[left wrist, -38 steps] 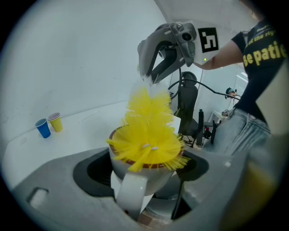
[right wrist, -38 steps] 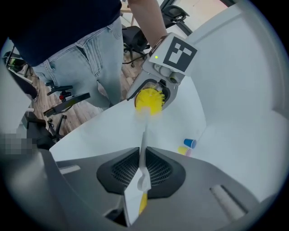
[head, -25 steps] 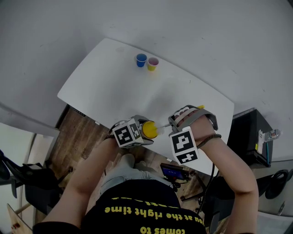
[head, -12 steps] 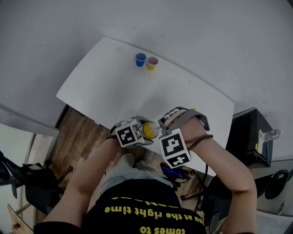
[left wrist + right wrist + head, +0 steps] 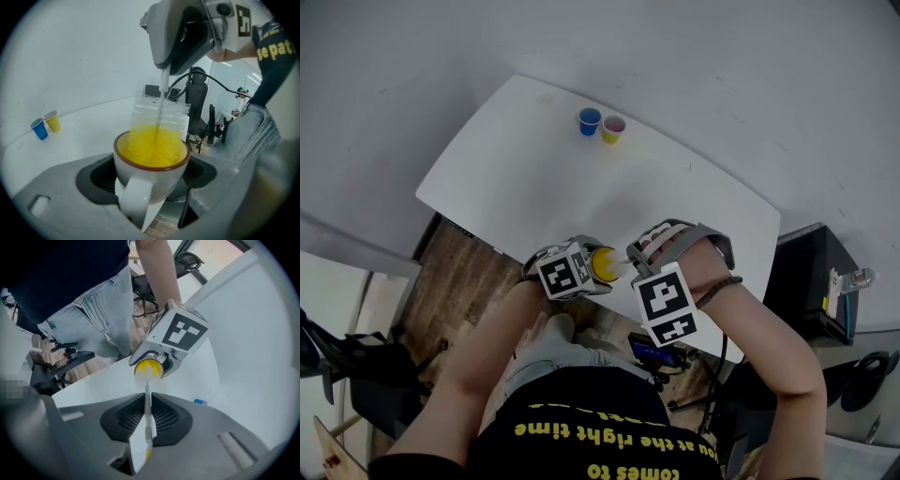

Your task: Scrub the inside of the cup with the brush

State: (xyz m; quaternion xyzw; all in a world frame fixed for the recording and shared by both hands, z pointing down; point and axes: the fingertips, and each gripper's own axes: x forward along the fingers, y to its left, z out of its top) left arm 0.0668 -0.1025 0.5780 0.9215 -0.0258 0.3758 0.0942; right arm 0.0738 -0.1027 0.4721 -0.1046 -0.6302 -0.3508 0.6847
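A white cup [image 5: 152, 164] with a yellow inside and a brown rim sits between the jaws of my left gripper [image 5: 152, 180], which is shut on it, handle [image 5: 136, 199] toward the camera. In the head view the cup [image 5: 602, 264] is held on its side over the table's near edge, mouth facing right. My right gripper [image 5: 146, 416] is shut on the thin white brush handle [image 5: 147, 404]. The clear bristles [image 5: 157, 124] reach into the cup's mouth. In the left gripper view the right gripper [image 5: 185, 33] hangs just above the cup.
A small blue cup [image 5: 590, 121] and a small yellow cup [image 5: 613, 128] stand together at the far side of the white table [image 5: 516, 169]. A black case [image 5: 811, 281] stands off the table's right end. Wooden floor and a chair base lie below me.
The right gripper moved left toward the cup, pushing the brush further in, then eased back slightly. The left gripper and cup stayed nearly still.
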